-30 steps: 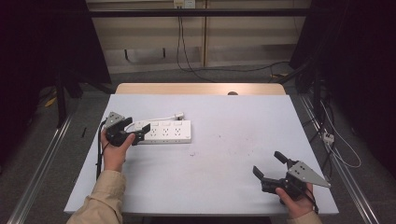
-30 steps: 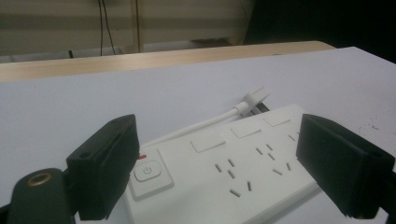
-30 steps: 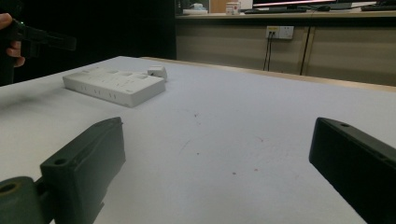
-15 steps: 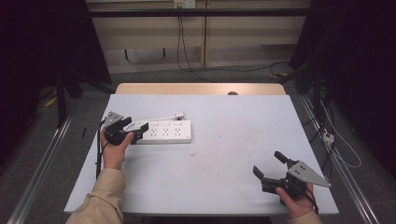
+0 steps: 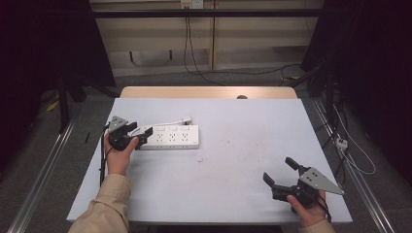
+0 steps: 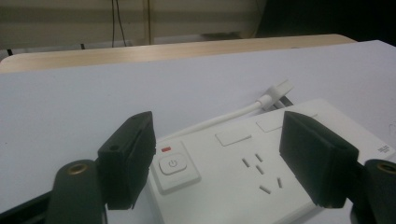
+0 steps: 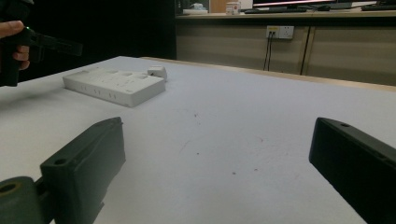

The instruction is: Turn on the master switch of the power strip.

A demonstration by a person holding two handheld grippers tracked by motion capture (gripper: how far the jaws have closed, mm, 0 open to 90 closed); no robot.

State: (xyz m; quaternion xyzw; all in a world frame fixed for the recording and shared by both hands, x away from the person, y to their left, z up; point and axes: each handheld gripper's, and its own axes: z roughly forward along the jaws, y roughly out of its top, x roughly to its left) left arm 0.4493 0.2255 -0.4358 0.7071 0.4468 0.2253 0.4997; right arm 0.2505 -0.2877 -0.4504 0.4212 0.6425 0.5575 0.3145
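A white power strip (image 5: pixel 170 137) lies flat on the left half of the white table (image 5: pixel 252 121), its cord ending in a white plug (image 5: pixel 184 119) just behind it. My left gripper (image 5: pixel 141 131) hovers at the strip's left end. In the left gripper view its jaws have just been closing and stand on either side of the power strip (image 6: pixel 243 172) near the power button (image 6: pixel 173 164), with the pads not pressing on it. My right gripper (image 5: pixel 278 170) rests open near the table's front right edge with nothing between its jaws (image 7: pixel 215 172).
A wooden table edge (image 5: pixel 209 92) runs behind the white top. Cables hang from a wall socket (image 5: pixel 192 4) at the back. Metal rails (image 5: pixel 43 170) flank the table on both sides. The right gripper view shows the power strip (image 7: pixel 114 84) and the left gripper (image 7: pixel 42 44) far off.
The left gripper's jaws have narrowed over the strip's left end. The right gripper has stayed where it was.
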